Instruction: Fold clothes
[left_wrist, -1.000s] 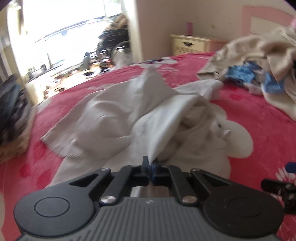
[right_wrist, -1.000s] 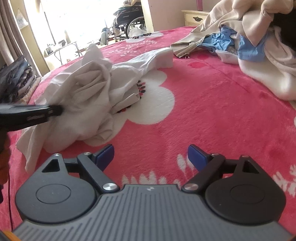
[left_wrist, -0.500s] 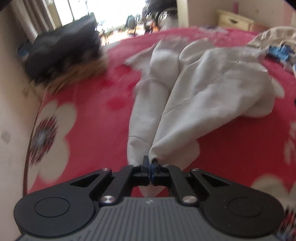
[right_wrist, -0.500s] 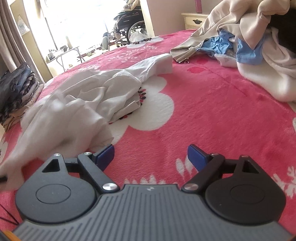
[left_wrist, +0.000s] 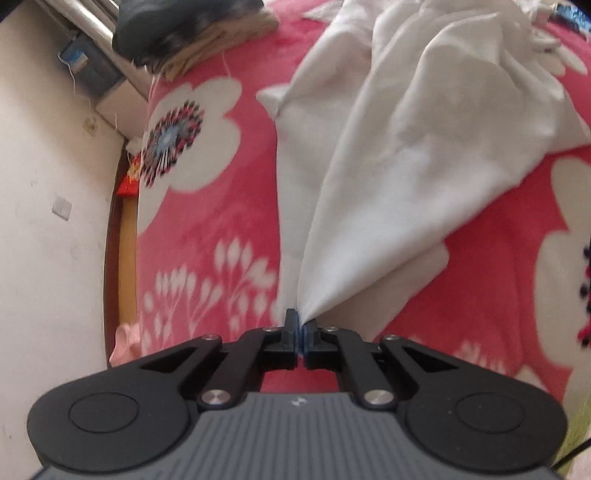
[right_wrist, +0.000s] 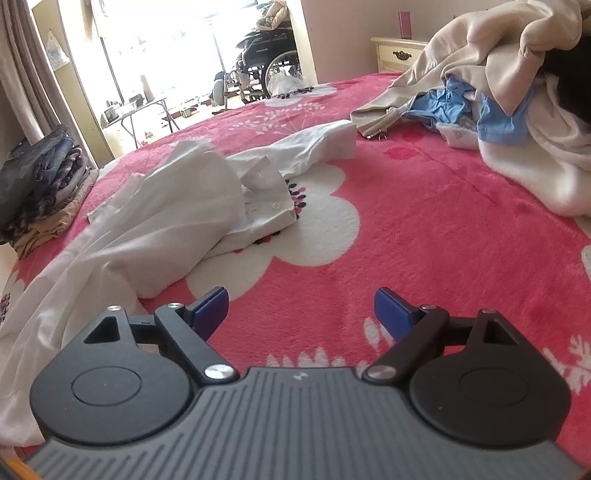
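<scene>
Your left gripper (left_wrist: 300, 326) is pinching a corner of the white shirt (left_wrist: 406, 155), jaws pressed together on the cloth. Over the last second you have dragged that corner from mid-bed toward the near left edge of the bed (left_wrist: 207, 229), so the bunched shirt now stretches out taut and long. Your right gripper (right_wrist: 301, 310) hovers spread, holding nothing. Farther off, the shirt's collar (right_wrist: 269, 206) lies crumpled mid-bed, so it looks only partly flattened. The unfolded pile (right_wrist: 517, 85) waits at the far right corner.

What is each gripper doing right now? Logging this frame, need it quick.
Left gripper: closed, pinching an edge of the white shirt.
Right gripper: open, holding nothing, above the red blanket.
</scene>
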